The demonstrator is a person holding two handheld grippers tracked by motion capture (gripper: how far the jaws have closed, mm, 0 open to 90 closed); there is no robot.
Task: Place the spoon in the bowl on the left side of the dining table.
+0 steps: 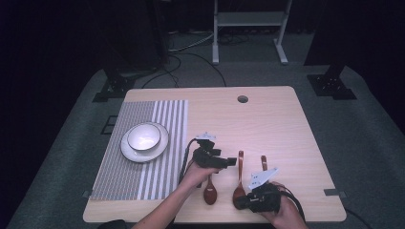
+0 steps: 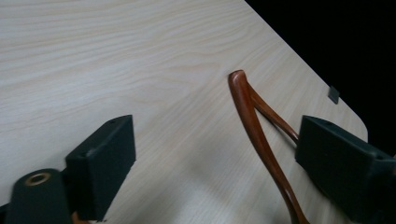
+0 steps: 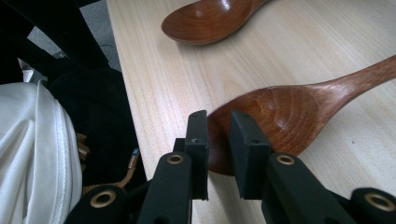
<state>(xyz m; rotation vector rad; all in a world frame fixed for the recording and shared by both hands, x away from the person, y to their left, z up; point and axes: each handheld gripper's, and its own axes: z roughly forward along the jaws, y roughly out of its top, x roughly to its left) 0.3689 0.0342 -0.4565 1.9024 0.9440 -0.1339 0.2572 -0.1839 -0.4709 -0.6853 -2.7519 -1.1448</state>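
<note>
Three brown wooden spoons lie near the table's front edge. My right gripper [image 1: 242, 202] [image 3: 219, 128] points left and is shut on the bowl rim of the middle spoon [image 1: 240, 171] [image 3: 289, 109]. My left gripper [image 1: 232, 162] [image 2: 219, 154] points right with its jaws wide open. That spoon's handle [image 2: 250, 116] stands between them, close to the right jaw and touching neither pad. A second brown handle [image 2: 275, 116] shows just behind it. The left spoon [image 1: 210, 193] [image 3: 205, 21] lies by my left hand. The right spoon's handle [image 1: 263, 163] pokes out past my right gripper.
A striped grey placemat [image 1: 157, 176] covers the table's left part. On it sits a white plate [image 1: 125, 151] holding a white bowl [image 1: 143, 136]. The tabletop has a round hole [image 1: 242, 99] near its far edge. Stands and cables are on the floor beyond.
</note>
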